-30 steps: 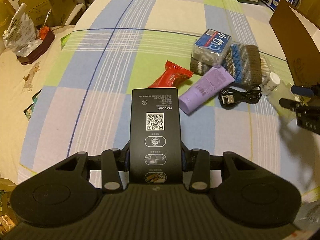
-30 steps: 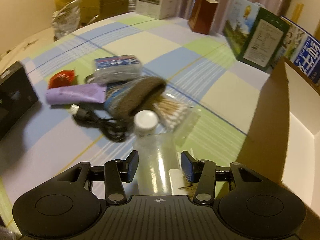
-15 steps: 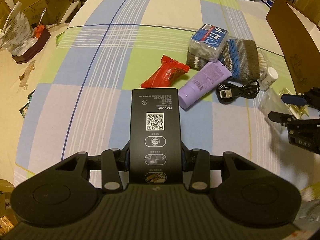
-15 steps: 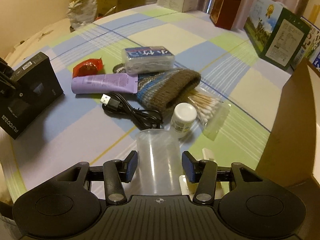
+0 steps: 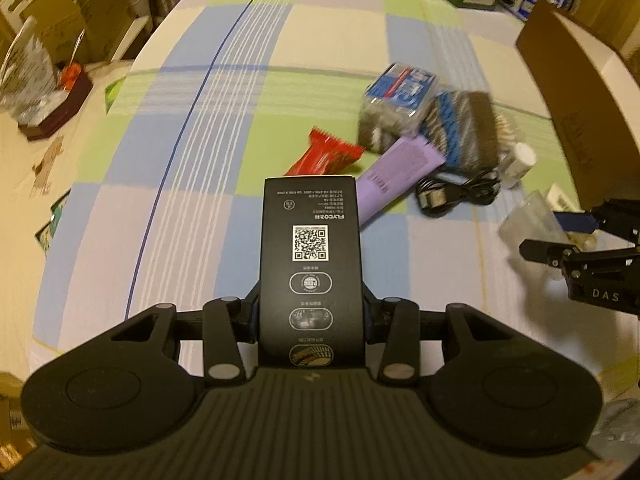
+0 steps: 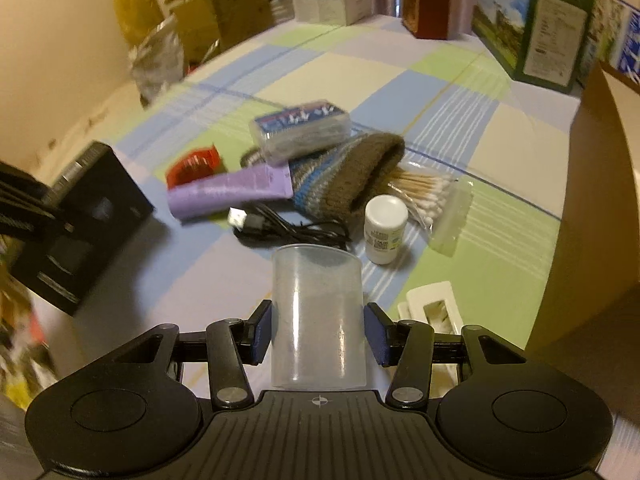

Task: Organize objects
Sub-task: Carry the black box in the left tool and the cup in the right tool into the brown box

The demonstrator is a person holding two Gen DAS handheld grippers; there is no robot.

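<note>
Cup (image 6: 318, 316) above uncluttered near cloth (image 6: 192, 280)

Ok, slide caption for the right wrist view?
Right gripper holds a clear plastic cup above the checked cloth, clutter beyond.

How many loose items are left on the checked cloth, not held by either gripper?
8: red snack, purple tube, wipes pack, knit pouch, cable, white bottle, swabs, white packet. Others may be hidden.

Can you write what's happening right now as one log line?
left gripper: holding black box | right gripper: holding clear cup | cardboard box: open
</note>
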